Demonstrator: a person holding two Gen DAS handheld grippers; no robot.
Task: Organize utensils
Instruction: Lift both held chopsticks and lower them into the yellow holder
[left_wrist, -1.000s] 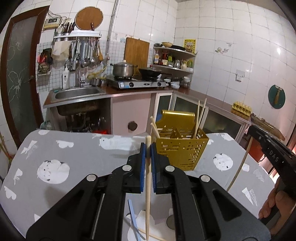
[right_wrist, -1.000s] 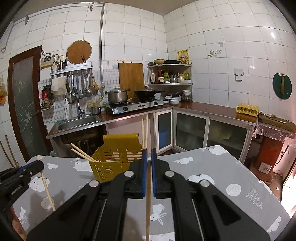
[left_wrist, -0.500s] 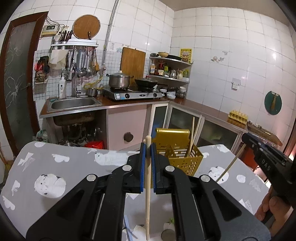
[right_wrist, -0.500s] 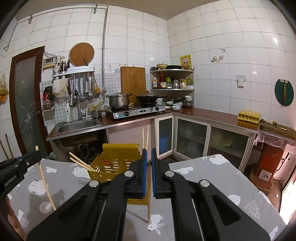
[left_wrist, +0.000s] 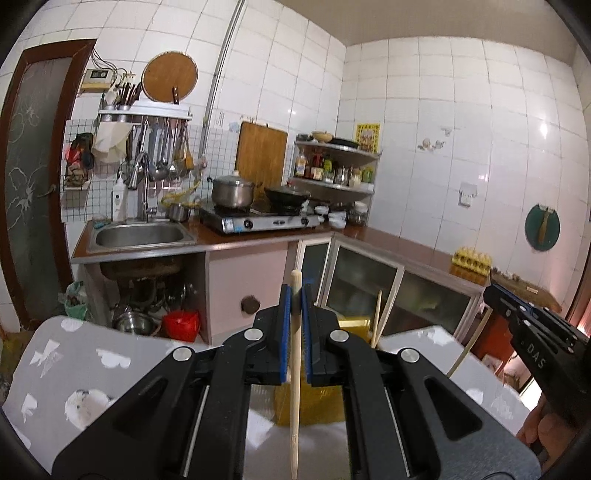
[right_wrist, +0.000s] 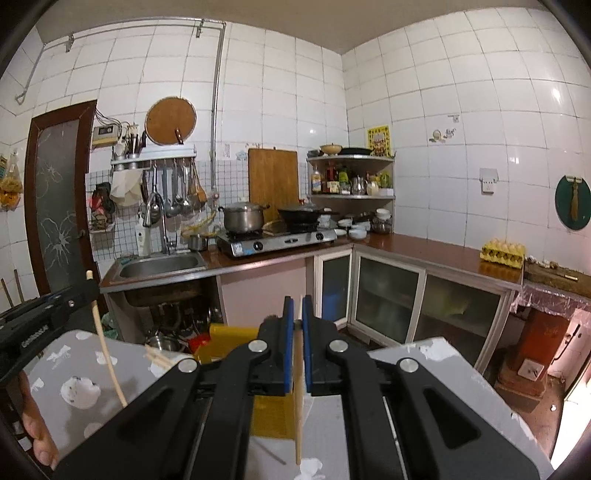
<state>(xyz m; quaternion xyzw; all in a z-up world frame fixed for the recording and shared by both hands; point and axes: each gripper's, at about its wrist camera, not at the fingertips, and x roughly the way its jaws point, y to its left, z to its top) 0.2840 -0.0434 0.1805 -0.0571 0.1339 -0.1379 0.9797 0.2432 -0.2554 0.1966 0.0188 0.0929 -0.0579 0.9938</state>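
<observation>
Above the grey tabletop (left_wrist: 110, 365), each hand-held gripper, left (left_wrist: 294, 295) and right (right_wrist: 297, 325), is clenched on one upright chopstick (left_wrist: 294, 387), likely for dropping end-first into the yellow basket (right_wrist: 229, 334) just beyond.

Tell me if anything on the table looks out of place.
Two chopsticks stick out sideways from the yellow basket, while others stand upright in it. Each gripper, left and right, is shut on one chopstick hanging down.
</observation>
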